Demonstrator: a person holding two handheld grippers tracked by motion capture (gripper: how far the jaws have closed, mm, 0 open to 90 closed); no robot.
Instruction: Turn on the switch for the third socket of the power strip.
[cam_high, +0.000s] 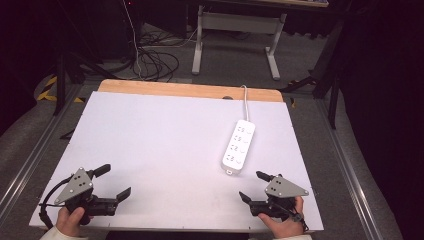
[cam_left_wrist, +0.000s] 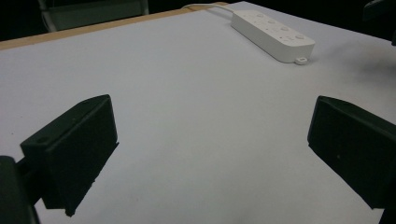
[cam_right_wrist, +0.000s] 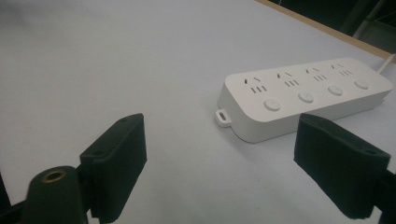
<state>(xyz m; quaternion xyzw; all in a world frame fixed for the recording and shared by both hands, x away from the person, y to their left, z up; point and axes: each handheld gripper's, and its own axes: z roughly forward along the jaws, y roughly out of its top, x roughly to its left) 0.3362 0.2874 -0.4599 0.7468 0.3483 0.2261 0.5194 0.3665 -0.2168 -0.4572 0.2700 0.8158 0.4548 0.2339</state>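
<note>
A white power strip (cam_high: 239, 146) with several sockets and round buttons lies flat on the right half of the white table, its cord running to the far edge. It also lies far ahead in the left gripper view (cam_left_wrist: 273, 33) and close ahead in the right gripper view (cam_right_wrist: 306, 95). My left gripper (cam_high: 116, 182) rests at the near left corner, open, with nothing between its jaws. My right gripper (cam_high: 254, 186) sits at the near right, open and empty, just short of the strip's near end. Both are held by hands at the table's front edge.
The white table top (cam_high: 165, 145) has a wooden strip (cam_high: 190, 90) along its far edge. Beyond it stand a table frame (cam_high: 235, 35) and loose cables (cam_high: 155, 62) on the floor. Metal rails run along both sides of the table.
</note>
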